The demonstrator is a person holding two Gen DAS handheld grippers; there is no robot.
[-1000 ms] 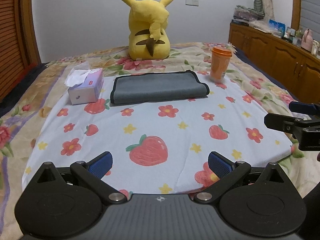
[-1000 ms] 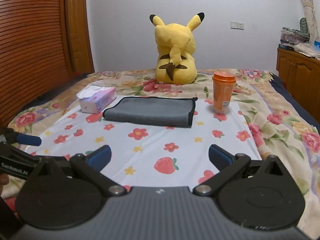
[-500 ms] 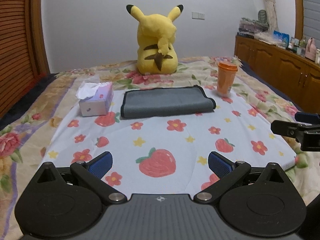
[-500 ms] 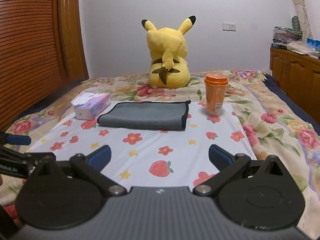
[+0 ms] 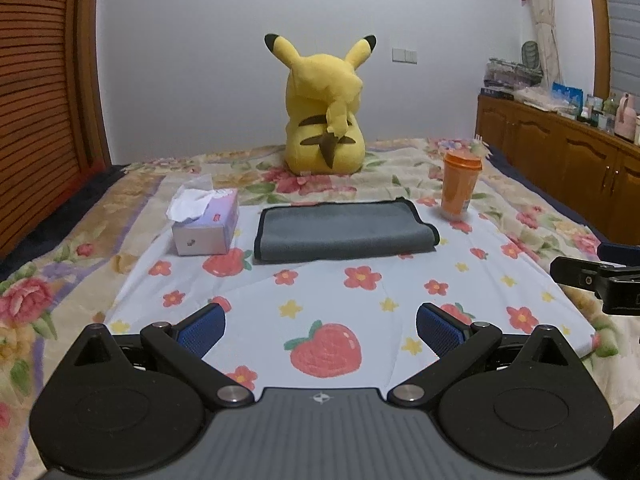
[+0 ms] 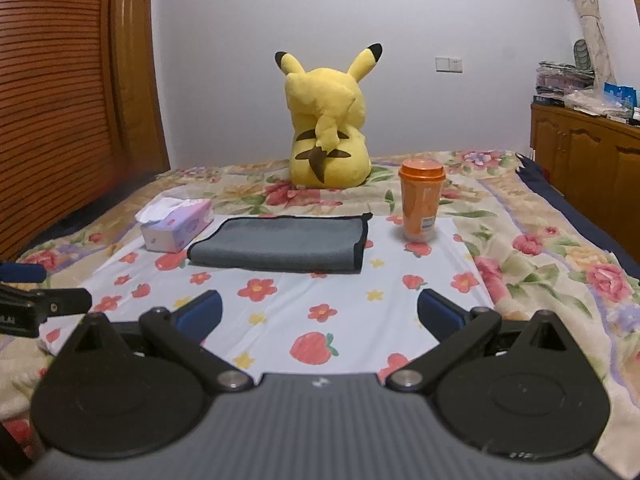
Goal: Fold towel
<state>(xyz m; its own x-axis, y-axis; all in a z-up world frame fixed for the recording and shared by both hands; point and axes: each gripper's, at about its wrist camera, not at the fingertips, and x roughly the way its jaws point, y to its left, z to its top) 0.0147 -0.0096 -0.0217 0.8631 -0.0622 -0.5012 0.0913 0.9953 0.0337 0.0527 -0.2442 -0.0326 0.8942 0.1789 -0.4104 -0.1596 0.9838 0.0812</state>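
Both grippers are hanging back over the near edge of the flower-print sheet [image 5: 360, 292], left gripper [image 5: 320, 330] and right gripper [image 6: 319, 312] each spread wide, gripping nothing. The grey black-edged towel [image 5: 344, 232] is lying already doubled toward the sheet's far edge, squeezed between a tissue box [image 5: 206, 224] and an orange lidded cup [image 5: 460, 184], crowding any sideways fold; a yellow plush [image 5: 324, 108] is sitting behind.

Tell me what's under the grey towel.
The towel lies on a white cloth printed with strawberries and flowers, spread over a floral bedspread. Whatever sits directly beneath the towel is covered.
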